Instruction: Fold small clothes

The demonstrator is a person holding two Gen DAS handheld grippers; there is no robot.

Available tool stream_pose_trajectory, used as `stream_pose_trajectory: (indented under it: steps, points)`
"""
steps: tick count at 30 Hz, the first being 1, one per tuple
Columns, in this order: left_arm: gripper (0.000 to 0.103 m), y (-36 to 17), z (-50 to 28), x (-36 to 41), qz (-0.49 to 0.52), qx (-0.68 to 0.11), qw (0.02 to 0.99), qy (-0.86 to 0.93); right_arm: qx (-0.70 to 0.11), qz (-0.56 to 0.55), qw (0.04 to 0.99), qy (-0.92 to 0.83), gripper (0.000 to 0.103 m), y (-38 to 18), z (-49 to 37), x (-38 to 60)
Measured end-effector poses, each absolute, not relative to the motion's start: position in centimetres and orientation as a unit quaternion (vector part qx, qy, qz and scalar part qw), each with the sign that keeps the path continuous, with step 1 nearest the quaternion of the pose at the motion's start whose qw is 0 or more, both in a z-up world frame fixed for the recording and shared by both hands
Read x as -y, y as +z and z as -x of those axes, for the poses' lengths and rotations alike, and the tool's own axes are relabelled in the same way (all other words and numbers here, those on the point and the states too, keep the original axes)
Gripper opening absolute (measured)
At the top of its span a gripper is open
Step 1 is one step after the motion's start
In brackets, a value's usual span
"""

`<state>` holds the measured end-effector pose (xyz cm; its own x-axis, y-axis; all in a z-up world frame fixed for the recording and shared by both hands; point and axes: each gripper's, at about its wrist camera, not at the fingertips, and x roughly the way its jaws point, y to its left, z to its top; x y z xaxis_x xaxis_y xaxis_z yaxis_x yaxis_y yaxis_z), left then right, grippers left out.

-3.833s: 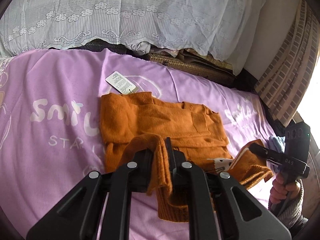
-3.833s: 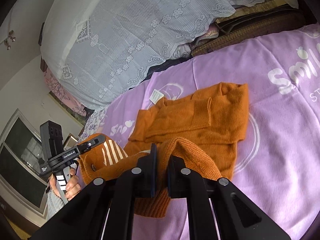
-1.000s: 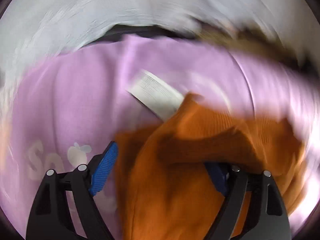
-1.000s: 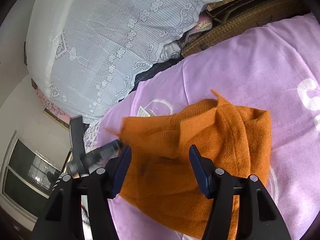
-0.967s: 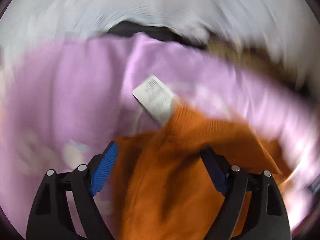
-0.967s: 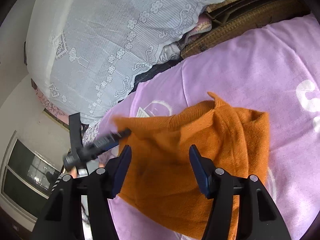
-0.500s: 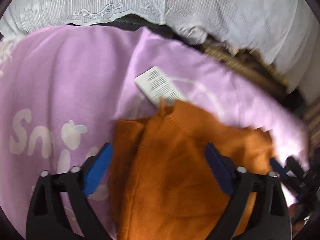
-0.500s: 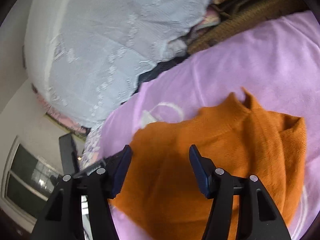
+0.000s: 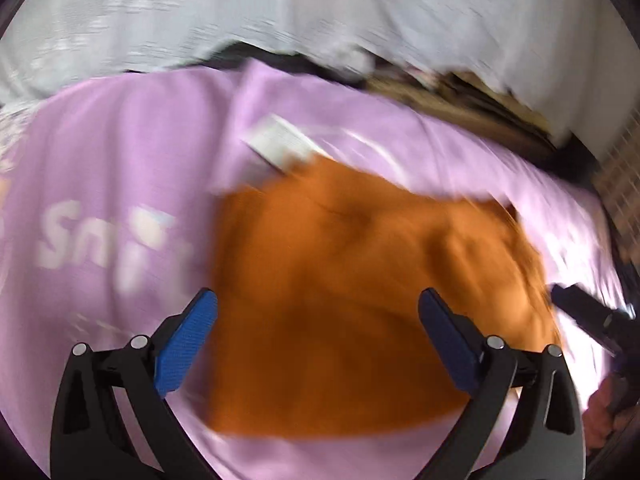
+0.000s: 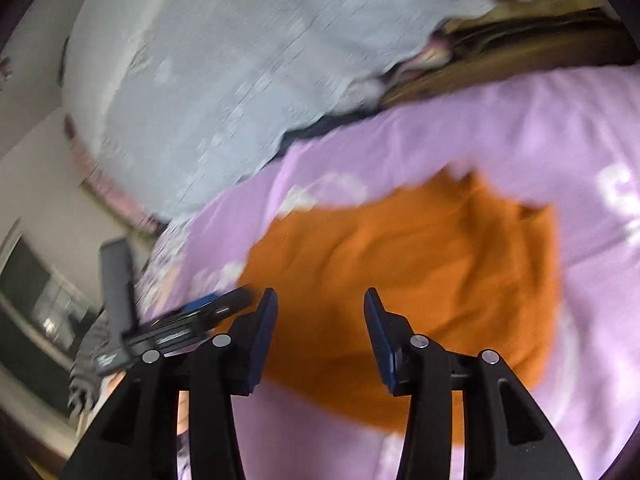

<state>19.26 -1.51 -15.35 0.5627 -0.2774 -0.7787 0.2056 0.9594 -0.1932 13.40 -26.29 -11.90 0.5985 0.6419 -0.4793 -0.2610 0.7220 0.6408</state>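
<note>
An orange knit sweater (image 9: 352,300) lies folded into a rough rectangle on the purple sheet (image 9: 120,168); it also shows in the right wrist view (image 10: 420,272). A white paper tag (image 9: 280,146) sticks out at its far left corner. My left gripper (image 9: 316,320) is open and empty above the sweater's near part. My right gripper (image 10: 318,320) is open and empty over the sweater's near edge. Each gripper shows in the other's view: the right one (image 9: 588,316), the left one (image 10: 188,320). Both views are motion-blurred.
A white lace cover (image 9: 320,12) drapes over stacked things behind the bed. The purple sheet has white "Smile" lettering (image 9: 112,240). A dark window (image 10: 28,280) is at the far left of the right wrist view.
Both grippers held sweater cloth 3.8 s ago; both are open and empty since 1 s ago. Over the last half second both drew back, so the folded sweater looks farther off.
</note>
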Motion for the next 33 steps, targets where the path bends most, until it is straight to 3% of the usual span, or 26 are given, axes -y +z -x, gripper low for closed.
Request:
stream_pose_trajectory:
  steps: [3, 5, 7, 12, 15, 17, 18, 21, 22, 23, 24, 27, 33]
  points:
    - [0.099, -18.0, -18.4, 3.4, -0.034, -0.461, 0.879, -0.113, -0.414, -0.258, 0.835, 0.254, 0.043, -15.3, -13.2, 25.1]
    - [0.099, -18.5, -17.5, 3.6, -0.061, -0.453, 0.883, -0.106, -0.418, -0.276, 0.83, 0.245, 0.01, -16.9, -13.0, 26.5]
    - [0.099, -18.0, -16.8, 3.4, -0.072, -0.452, 0.884, -0.093, -0.426, -0.306, 0.819, 0.231, 0.001, -17.5, -12.5, 28.3]
    - [0.099, -17.0, -15.9, -1.0, -0.023, -0.456, 0.888, -0.048, -0.413, -0.31, 0.834, 0.192, 0.006, -16.8, -10.1, 30.2]
    - [0.098, -15.3, -15.6, -1.2, -0.005, -0.433, 0.9, -0.049, -0.382, -0.258, 0.864, 0.202, 0.016, -13.9, -10.2, 27.9]
    - [0.098, -14.3, -15.7, 0.2, -0.01, -0.424, 0.903, -0.068, -0.369, -0.253, 0.867, 0.219, 0.036, -12.5, -11.4, 26.6]
    - [0.098, -13.8, -15.9, 1.4, -0.02, -0.415, 0.907, -0.073, -0.368, -0.258, 0.864, 0.228, 0.038, -12.0, -12.5, 25.8]
    - [0.098, -14.3, -17.6, 3.5, -0.039, -0.417, 0.906, -0.058, -0.379, -0.275, 0.855, 0.221, 0.038, -12.9, -15.7, 24.8]
    - [0.098, -15.1, -18.5, 3.7, -0.043, -0.426, 0.903, -0.044, -0.392, -0.284, 0.85, 0.209, 0.034, -13.8, -16.6, 24.7]
    - [0.099, -16.3, -19.8, 3.7, -0.054, -0.441, 0.896, -0.018, -0.411, -0.303, 0.834, 0.208, 0.012, -15.2, -17.4, 25.5]
    - [0.099, -17.7, -20.8, 3.4, -0.057, -0.457, 0.888, -0.003, -0.411, -0.318, 0.83, 0.201, 0.0, -16.2, -17.5, 26.5]
    - [0.099, -18.9, -21.6, -0.5, 0.055, -0.481, 0.874, -0.047, -0.402, -0.377, 0.81, 0.199, 0.0, -17.0, -17.1, 29.9]
    - [0.099, -18.6, -21.0, -7.5, 0.137, -0.474, 0.87, 0.02, -0.374, -0.425, 0.818, 0.102, 0.002, -17.4, -14.4, 36.7]
